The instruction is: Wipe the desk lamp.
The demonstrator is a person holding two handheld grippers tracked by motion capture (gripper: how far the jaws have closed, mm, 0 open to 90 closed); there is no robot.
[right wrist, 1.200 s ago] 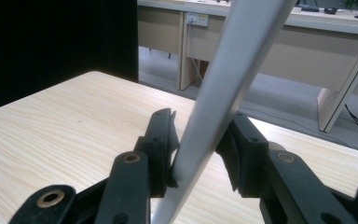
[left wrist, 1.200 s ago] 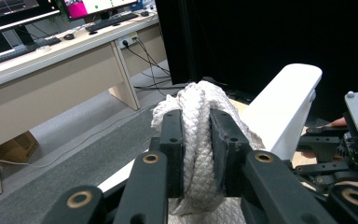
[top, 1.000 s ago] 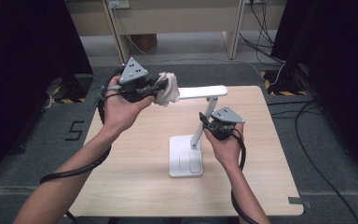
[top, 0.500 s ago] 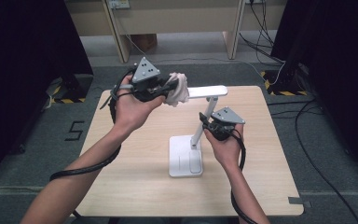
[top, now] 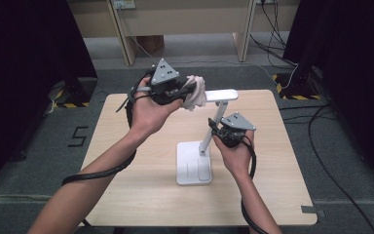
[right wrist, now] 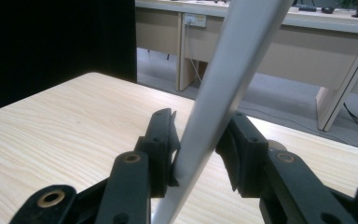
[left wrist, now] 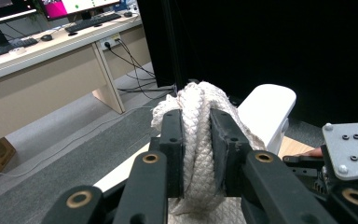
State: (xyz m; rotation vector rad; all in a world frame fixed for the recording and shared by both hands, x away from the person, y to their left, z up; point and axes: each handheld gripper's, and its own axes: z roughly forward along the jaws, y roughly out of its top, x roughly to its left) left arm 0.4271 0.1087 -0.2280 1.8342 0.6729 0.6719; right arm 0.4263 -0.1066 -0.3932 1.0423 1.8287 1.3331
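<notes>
- A pale wooden rectangular surface (top: 126, 146) stands on grey carpet, with beige office desks (top: 185, 19) beyond it and dark curtains on either side.
- A white desk lamp (top: 209, 139) stands near the middle of the surface: its flat square base (top: 193, 168) rests on the wood, its slim arm (top: 214, 124) leans up and away from the person, and its flat bar-shaped head (top: 222, 94) stretches level at the top.
- The person's left forearm (top: 102, 170) reaches in from the bottom left, the right forearm (top: 253, 204) from the bottom right; a black cable trails from each hand.
- The left hand-held gripper (top: 187, 91), raised above the far left part of the surface, is clenched on a bundle of white braided cotton rope (top: 195, 92); in the left gripper view the two black jaws press the rope (left wrist: 196, 135) from both sides.
- The rope bundle hangs in the air just beside the near end of the lamp head (left wrist: 265, 109); whether the two touch cannot be told.
- The right hand-held gripper (top: 213, 130) sits at the lamp arm, roughly midway up. In the right gripper view the white arm (right wrist: 219, 93) runs between the jaws, the left jaw against it and the right jaw close beside it; a firm clamp cannot be confirmed.
</notes>
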